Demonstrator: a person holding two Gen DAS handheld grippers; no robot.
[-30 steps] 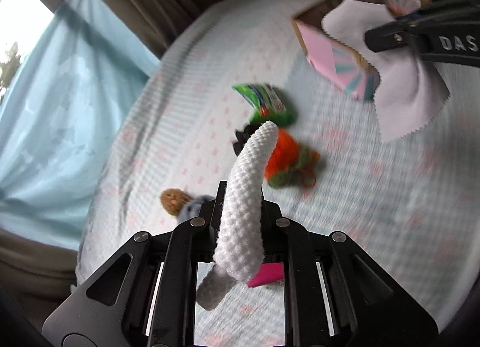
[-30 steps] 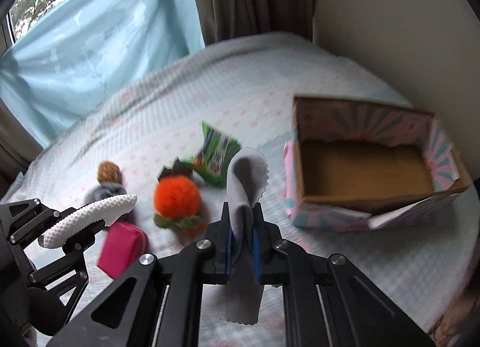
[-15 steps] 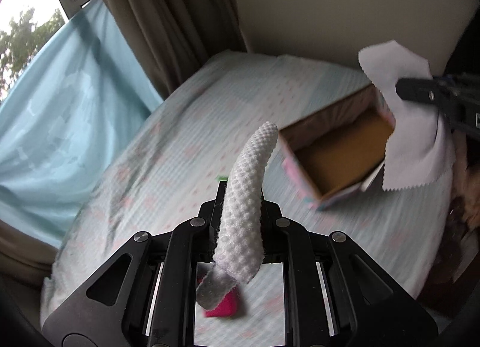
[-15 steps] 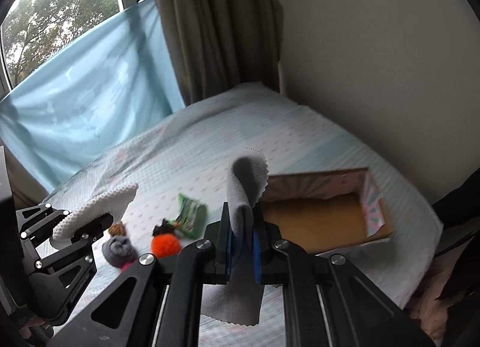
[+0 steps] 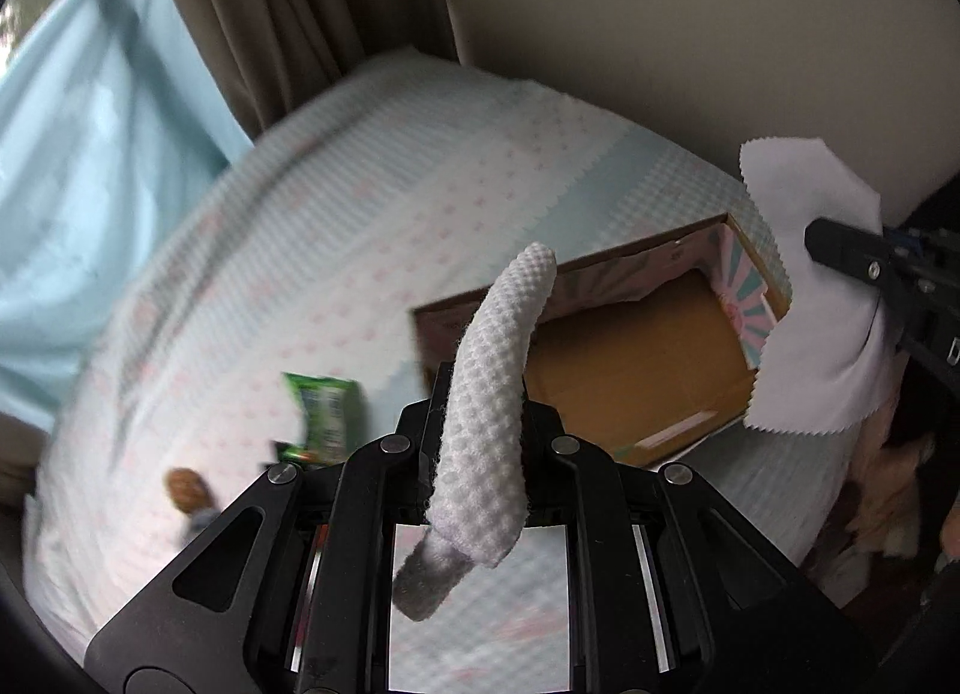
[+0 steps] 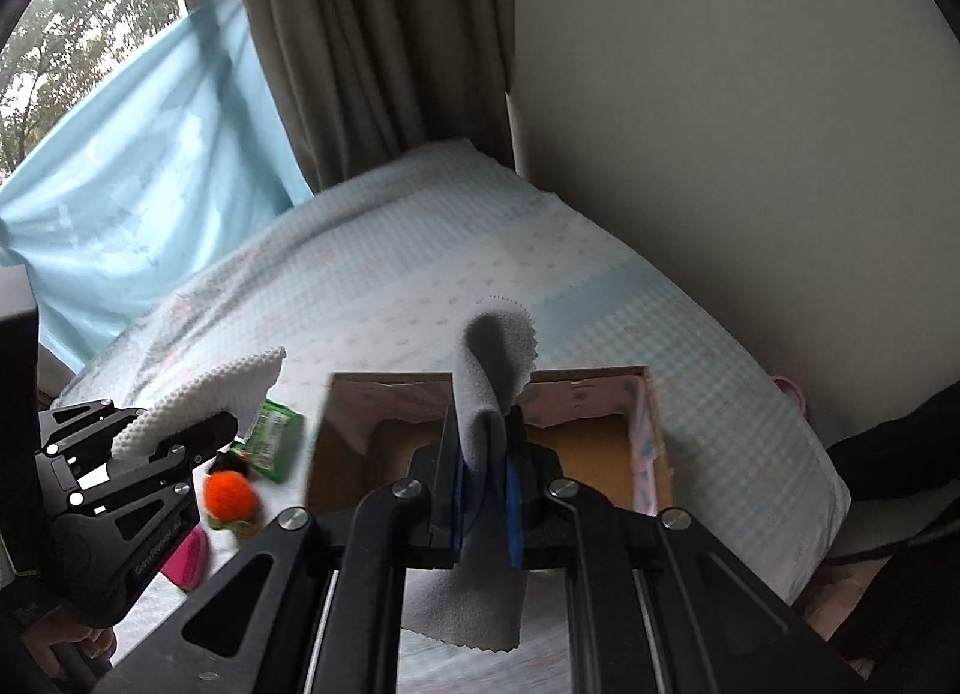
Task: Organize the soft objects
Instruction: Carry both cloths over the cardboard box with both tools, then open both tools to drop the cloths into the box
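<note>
Legible text is confined to one item: an embossed maker's mark on the side plate of the left gripper (image 6: pixel 201 430), seen from the right wrist camera, too faint to read with certainty. The green packet (image 6: pixel 273 439) just ahead of that gripper carries print, blurred and unreadable. No other markings can be read.

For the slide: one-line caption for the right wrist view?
Right hand-held gripper pinches a grey cloth above the open cardboard box on the bed.
</note>
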